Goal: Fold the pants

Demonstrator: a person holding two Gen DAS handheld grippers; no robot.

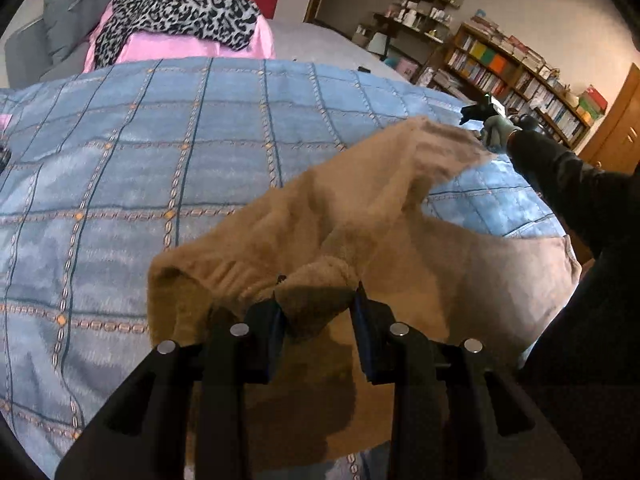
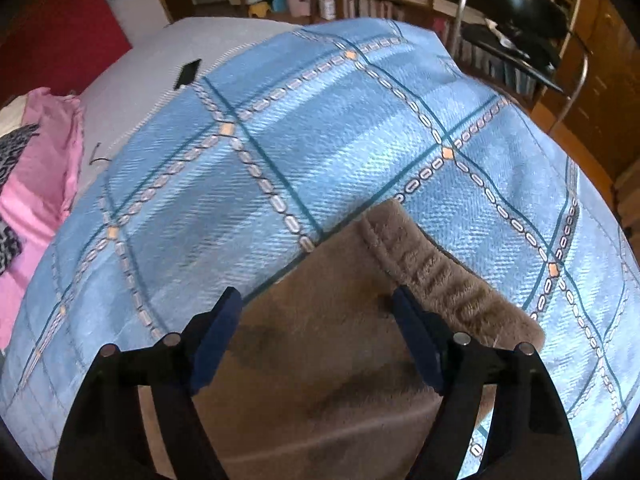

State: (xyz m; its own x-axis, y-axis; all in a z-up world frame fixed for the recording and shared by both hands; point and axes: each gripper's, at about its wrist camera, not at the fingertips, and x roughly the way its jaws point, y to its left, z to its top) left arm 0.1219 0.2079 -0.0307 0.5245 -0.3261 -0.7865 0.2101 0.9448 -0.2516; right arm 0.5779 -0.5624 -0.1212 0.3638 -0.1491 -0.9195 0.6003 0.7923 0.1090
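Tan fleece pants (image 1: 360, 216) lie rumpled on the blue plaid bedspread (image 1: 160, 140). My left gripper (image 1: 319, 300) is shut on a bunched fold of the pants at their near end. In the right wrist view my right gripper (image 2: 316, 300) is open, jaws wide apart, just above the pants (image 2: 320, 360) beside their ribbed elastic waistband (image 2: 440, 276). The right gripper also shows in the left wrist view (image 1: 480, 114), held in a gloved hand past the far end of the pants.
Pink fabric (image 1: 192, 46) and a leopard-print cloth (image 1: 180, 4) are piled at the head of the bed. A small black object (image 2: 188, 72) lies on the grey sheet. Bookshelves (image 1: 520, 76) and a metal chair (image 2: 520, 32) stand beyond the bed's right side.
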